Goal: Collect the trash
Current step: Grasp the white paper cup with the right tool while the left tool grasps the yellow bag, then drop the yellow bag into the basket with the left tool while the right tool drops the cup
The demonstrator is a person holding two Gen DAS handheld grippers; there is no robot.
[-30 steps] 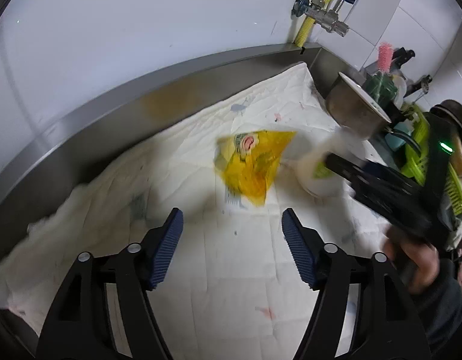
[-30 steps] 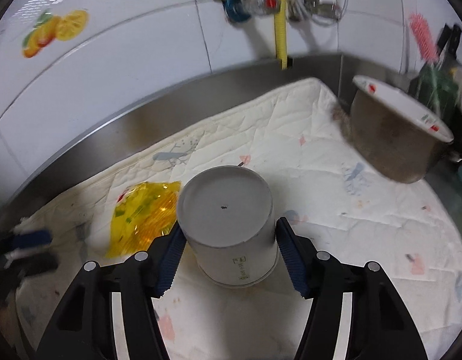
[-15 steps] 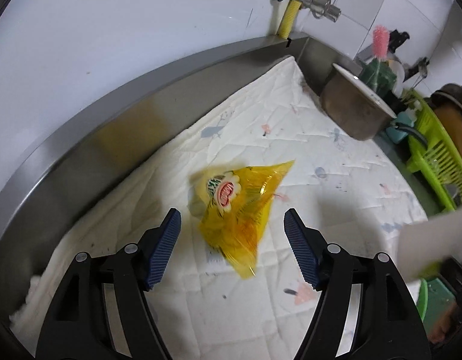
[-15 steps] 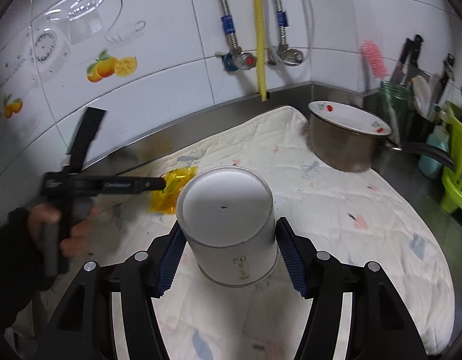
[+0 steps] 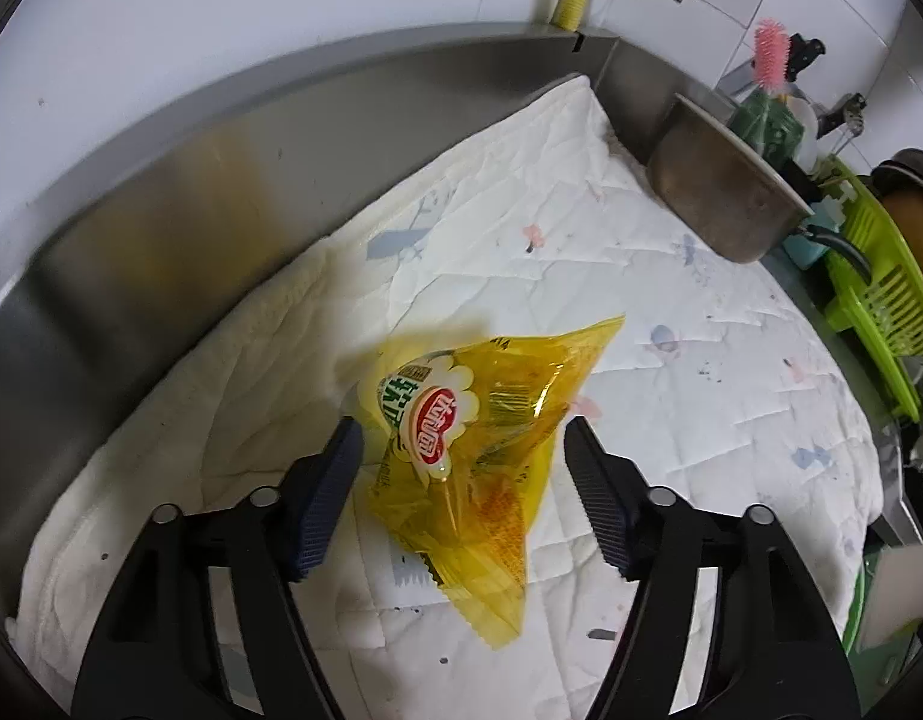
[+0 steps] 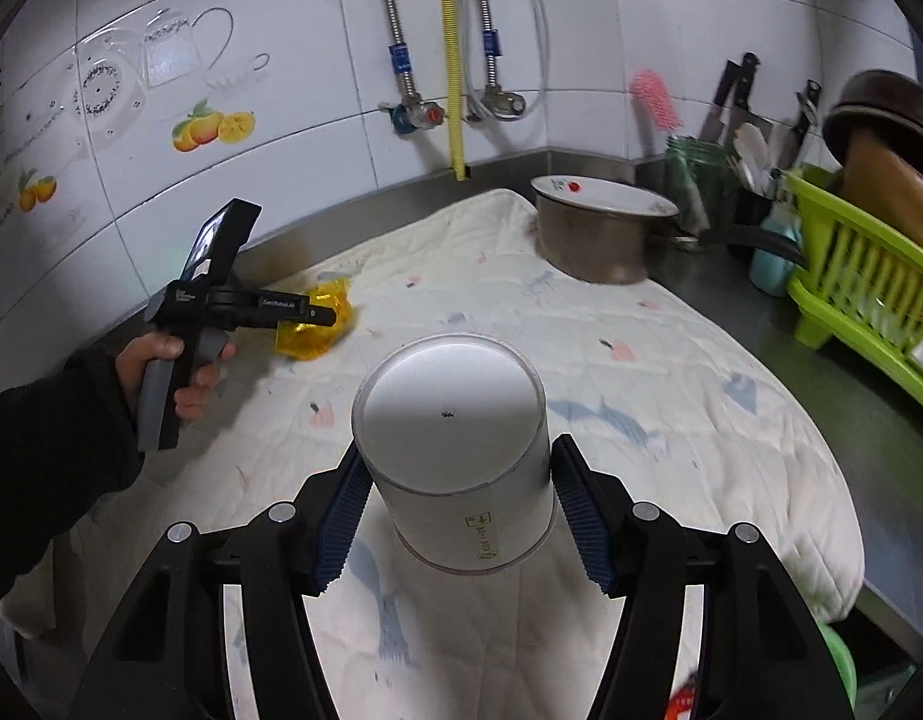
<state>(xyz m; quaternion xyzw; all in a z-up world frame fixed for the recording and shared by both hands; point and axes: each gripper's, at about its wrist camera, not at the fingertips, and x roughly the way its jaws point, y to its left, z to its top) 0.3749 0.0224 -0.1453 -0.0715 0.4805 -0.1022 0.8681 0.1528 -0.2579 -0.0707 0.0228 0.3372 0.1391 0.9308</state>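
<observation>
A quilted white cloth (image 5: pixel 731 372) covers the steel counter. The left gripper (image 5: pixel 461 480) straddles a yellow wrapper (image 5: pixel 479 438), jaws closing, probably not pinching yet. The right gripper (image 6: pixel 455 516) clamps a white cup (image 6: pixel 455 450), perhaps to receive it.

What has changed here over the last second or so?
The left gripper has moved in over the yellow wrapper; its jaws are closing around it. The right gripper has pulled back across the quilted mat. It keeps its hold on the white cup.
</observation>
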